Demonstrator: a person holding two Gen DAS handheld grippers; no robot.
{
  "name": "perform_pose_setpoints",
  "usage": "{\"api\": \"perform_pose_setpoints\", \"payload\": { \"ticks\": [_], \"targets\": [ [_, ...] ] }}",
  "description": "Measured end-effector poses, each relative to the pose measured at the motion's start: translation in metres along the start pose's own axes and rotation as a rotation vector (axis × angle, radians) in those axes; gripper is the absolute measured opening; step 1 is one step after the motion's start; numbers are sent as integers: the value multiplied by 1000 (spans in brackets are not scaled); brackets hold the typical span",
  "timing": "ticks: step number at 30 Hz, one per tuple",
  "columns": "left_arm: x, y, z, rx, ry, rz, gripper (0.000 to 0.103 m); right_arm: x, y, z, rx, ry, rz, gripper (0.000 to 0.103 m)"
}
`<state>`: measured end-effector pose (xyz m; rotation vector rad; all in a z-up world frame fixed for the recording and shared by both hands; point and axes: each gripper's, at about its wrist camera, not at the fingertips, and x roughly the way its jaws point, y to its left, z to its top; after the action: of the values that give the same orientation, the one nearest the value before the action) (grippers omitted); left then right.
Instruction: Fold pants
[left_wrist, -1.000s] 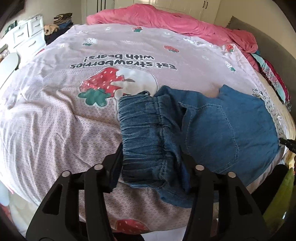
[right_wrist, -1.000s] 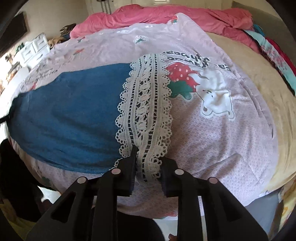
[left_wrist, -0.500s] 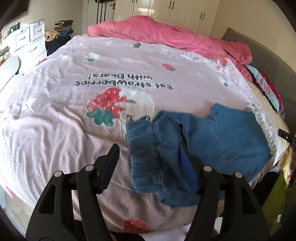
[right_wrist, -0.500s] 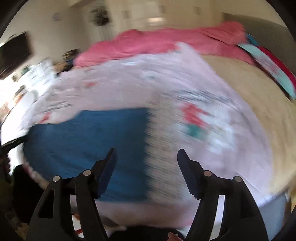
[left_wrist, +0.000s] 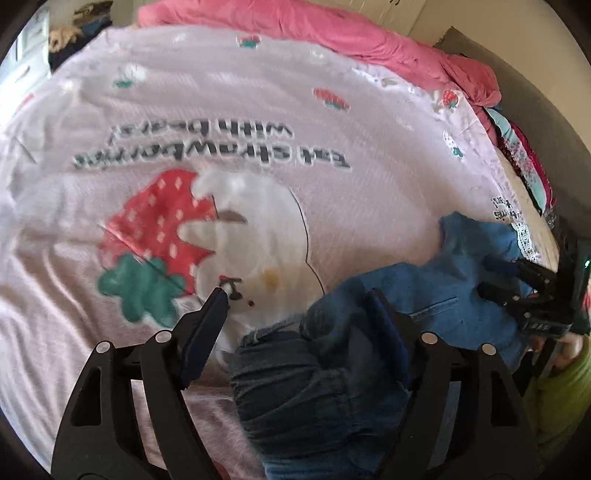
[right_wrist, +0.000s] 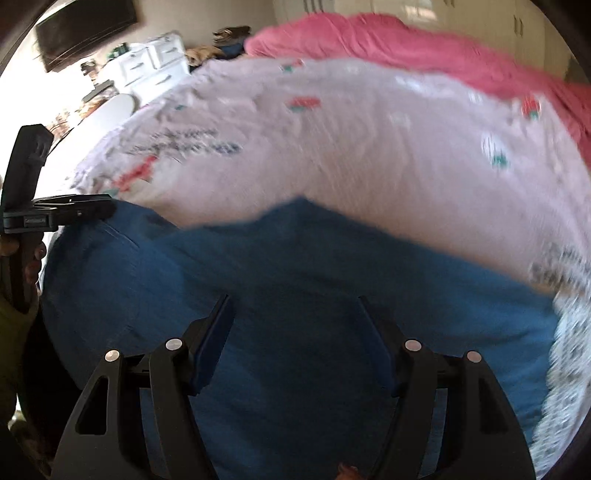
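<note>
Blue denim pants (left_wrist: 458, 295) lie on the near right part of the bed, their dark gathered waistband (left_wrist: 314, 391) bunched toward me. My left gripper (left_wrist: 295, 299) hovers over the waistband's far edge. Its jaws are opening, and the pads press on nothing. In the left wrist view my right gripper (left_wrist: 489, 277) comes in from the right over the pants' far part. In the blurred right wrist view, my right gripper (right_wrist: 294, 301) stands open just above the flat blue cloth (right_wrist: 295, 254), gripping nothing. The left gripper's fingers (right_wrist: 85, 208) show at that view's left edge.
The bedcover (left_wrist: 258, 110) is pale pink with a strawberry and bear print and a white lace trim (right_wrist: 565, 350) on the right. A pink duvet (left_wrist: 332, 26) is heaped at the far end. White drawers (right_wrist: 155, 62) stand beyond the bed. A green sleeve (left_wrist: 561, 387) is at the right.
My left gripper let go of the waistband, opened wide and shifted left. My right gripper opened, left the lace trim and swung left over the pants.
</note>
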<state>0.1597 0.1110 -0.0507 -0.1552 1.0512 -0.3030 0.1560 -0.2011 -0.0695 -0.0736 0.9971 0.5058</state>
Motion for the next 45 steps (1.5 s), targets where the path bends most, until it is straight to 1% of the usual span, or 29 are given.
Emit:
{"api": "perform_pose_setpoints", "payload": {
  "ticks": [1,2,3,5,7,8,10,12,14,16,18,19,20,22,25,28,30,31,32,33,35,37,40,42,45],
  "targets": [
    [2,-1,-3,-3,-7,-2,65,1,-1,-3,-7,-11,-1,66],
    [2,-2,-5,-1,-15,2,51,2,0,-4,-10,-15,-3,66],
    [0,-4,-9,4,-24,4,44,1,1,-5,-10,-18,-6,66],
    [-5,-4,-12,-4,-49,31,36,2,1,-4,-3,-20,1,72],
    [-17,-5,-17,-18,-87,34,33,4,3,-4,-8,-22,-2,73],
    [-25,-8,-21,-10,-115,42,32,3,4,-5,-15,-23,-8,73],
    [-32,-14,-27,29,-143,69,33,3,4,-5,-12,-26,-12,73],
    [-24,-15,-27,46,-131,106,34,4,4,-6,-3,-28,-10,73],
    [-10,-8,-26,31,-107,131,42,5,4,-6,-3,-27,-16,74],
    [-5,0,-26,3,-109,128,47,6,5,-6,-11,-30,-23,74],
    [-7,3,-26,-6,-114,115,50,6,5,-8,-11,-38,-20,74],
    [-10,5,-27,-12,-123,120,55,6,5,-8,-11,-40,-18,74],
    [-16,6,-27,-20,-136,127,58,6,5,-8,-12,-42,-18,74],
    [-30,7,-30,-34,-172,133,58,4,4,-8,-11,-47,-17,74],
    [-58,0,-34,-24,-251,189,58,-3,0,-12,6,-50,-24,74],
    [-80,-10,-38,-14,-288,206,58,-10,-10,-14,49,-60,-29,74],
    [-89,-20,-39,4,-305,199,58,-19,-15,-15,63,-78,-50,75],
    [-93,-27,-40,15,-316,190,58,-23,-18,-16,71,-87,-60,81],
    [-95,-35,-42,25,-322,174,58,-28,-22,-17,84,-99,-76,81],
    [-96,-43,-42,39,-322,156,58,-32,-26,-19,95,-106,-83,81],
    [-89,-68,-43,99,-308,123,58,-42,-32,-24,123,-126,-96,81],
    [-78,-92,-46,161,-276,77,58,-51,-36,-29,140,-136,-115,81],
    [-60,-119,-52,225,-231,33,58,-67,-39,-40,152,-160,-137,81],
    [-48,-131,-57,265,-201,29,58,-78,-39,-48,156,-172,-145,81],
    [-27,-141,-67,343,-137,72,58,-89,-36,-58,146,-173,-147,81]
  ]
}}
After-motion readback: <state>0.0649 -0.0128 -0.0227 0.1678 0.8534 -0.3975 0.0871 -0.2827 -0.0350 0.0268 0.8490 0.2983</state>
